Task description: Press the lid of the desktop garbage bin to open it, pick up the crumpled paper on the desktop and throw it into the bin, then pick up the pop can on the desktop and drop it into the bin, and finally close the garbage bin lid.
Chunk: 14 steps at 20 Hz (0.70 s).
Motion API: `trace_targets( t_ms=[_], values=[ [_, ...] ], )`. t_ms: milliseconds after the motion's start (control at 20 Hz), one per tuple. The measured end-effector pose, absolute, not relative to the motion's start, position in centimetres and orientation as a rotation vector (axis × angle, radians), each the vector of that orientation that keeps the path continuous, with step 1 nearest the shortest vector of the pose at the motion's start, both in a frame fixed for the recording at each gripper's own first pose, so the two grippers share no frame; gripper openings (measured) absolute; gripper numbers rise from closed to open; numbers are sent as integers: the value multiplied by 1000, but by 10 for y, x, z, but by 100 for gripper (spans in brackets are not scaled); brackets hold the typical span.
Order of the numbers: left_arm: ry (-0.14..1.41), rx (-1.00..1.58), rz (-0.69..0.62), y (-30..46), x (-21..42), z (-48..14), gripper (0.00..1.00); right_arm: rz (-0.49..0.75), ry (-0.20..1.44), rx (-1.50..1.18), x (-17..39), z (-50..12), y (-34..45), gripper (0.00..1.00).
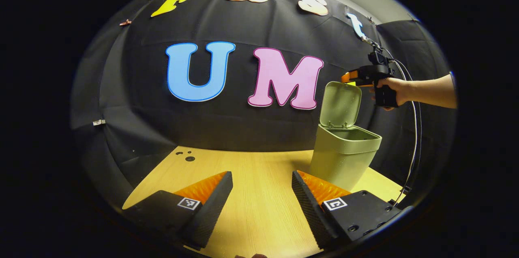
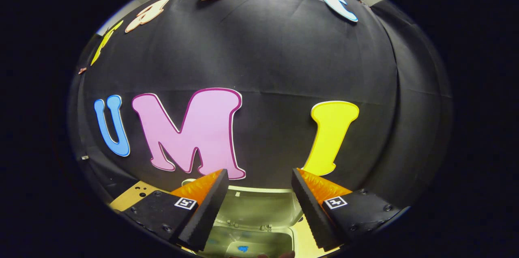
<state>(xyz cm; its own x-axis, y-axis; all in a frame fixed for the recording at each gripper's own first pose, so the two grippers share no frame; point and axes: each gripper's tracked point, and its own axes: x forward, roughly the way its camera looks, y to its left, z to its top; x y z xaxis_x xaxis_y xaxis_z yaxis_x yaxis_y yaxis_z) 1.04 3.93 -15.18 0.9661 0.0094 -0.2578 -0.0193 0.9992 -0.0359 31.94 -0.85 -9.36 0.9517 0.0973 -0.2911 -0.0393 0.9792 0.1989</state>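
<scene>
A pale green bin [image 1: 342, 156] stands on the right side of the wooden table [image 1: 251, 213], its lid [image 1: 340, 104] swung up and standing upright. In the left gripper view my left gripper [image 1: 262, 175] hovers low over the table, left of the bin, open with nothing between its fingers. A hand holds my right gripper [image 1: 350, 76] in the air just above and behind the raised lid. In the right gripper view my right gripper [image 2: 259, 173] is open and empty, looking down past the lid [image 2: 259, 207] into the bin's inside [image 2: 259, 241], where a small blue patch [image 2: 243, 248] shows.
A cable [image 1: 415, 148] hangs from the right gripper down past the table's right edge. A few small dark holes [image 1: 188, 157] mark the table's far left corner. The black cloth wall rises right behind the table and the bin.
</scene>
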Motion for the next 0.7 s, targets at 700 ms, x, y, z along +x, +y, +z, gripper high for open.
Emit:
trace_targets(
  t_ms=[700],
  values=[
    [252, -24, -40, 20, 11, -152, 94, 156, 387, 200, 221, -119, 10, 96]
  ],
)
